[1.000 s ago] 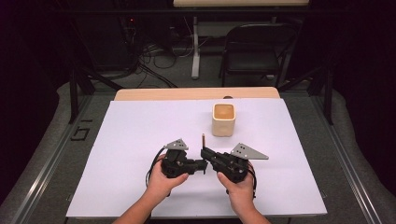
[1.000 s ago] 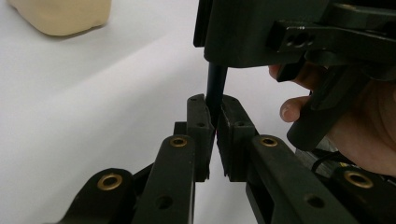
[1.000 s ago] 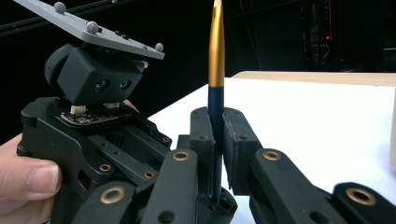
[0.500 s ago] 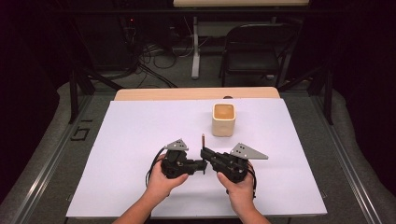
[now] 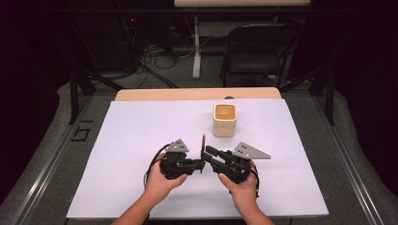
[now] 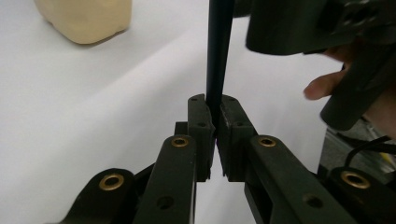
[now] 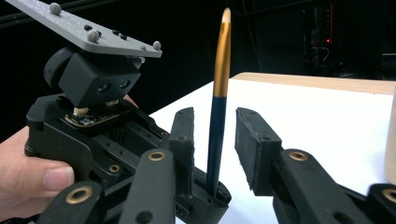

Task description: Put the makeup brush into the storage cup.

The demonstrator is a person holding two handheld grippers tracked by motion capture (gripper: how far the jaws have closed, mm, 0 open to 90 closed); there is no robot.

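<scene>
Pen [image 7: 220,84] stands upright near the front middle of the white table [image 5: 141,136], its dark lower end pinched between the closed jaws of the left gripper [image 6: 214,135], its gold upper half rising free. The right gripper [image 7: 212,140] faces it from just beside, jaws spread on either side of the shaft and, as far as the blurred close view lets me judge, not touching it. A cream cup [image 5: 224,120] sits farther back on the table, apart from both grippers.
</scene>
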